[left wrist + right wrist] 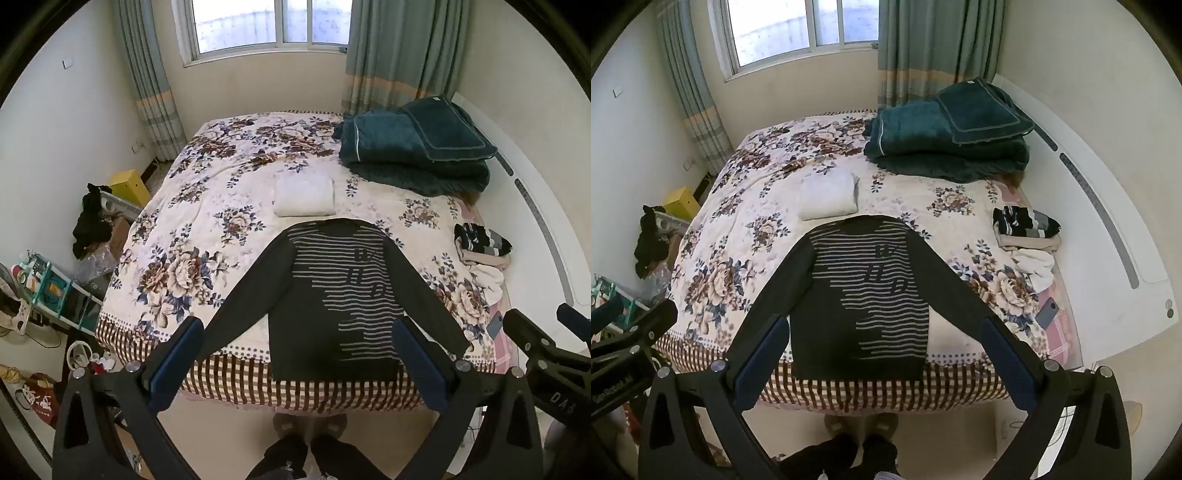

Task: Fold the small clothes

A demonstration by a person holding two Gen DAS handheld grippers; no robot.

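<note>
Across the floral quilted bed (192, 229) lies a dark grey-striped long-sleeved top (332, 295); left gripper (295, 365) and right gripper (882, 362) hover spread, empty; its overhanging hem could slide off.

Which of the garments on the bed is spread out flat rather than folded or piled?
The dark striped long-sleeve top at the near edge, sleeves splayed; the white one is folded, the rest heaped.

Bare bedspread (177, 206) left of sweater (332, 291) — folded white garment (304, 197) beyond, clothes pile (480, 247) right, perhaps touching headboard.
</note>
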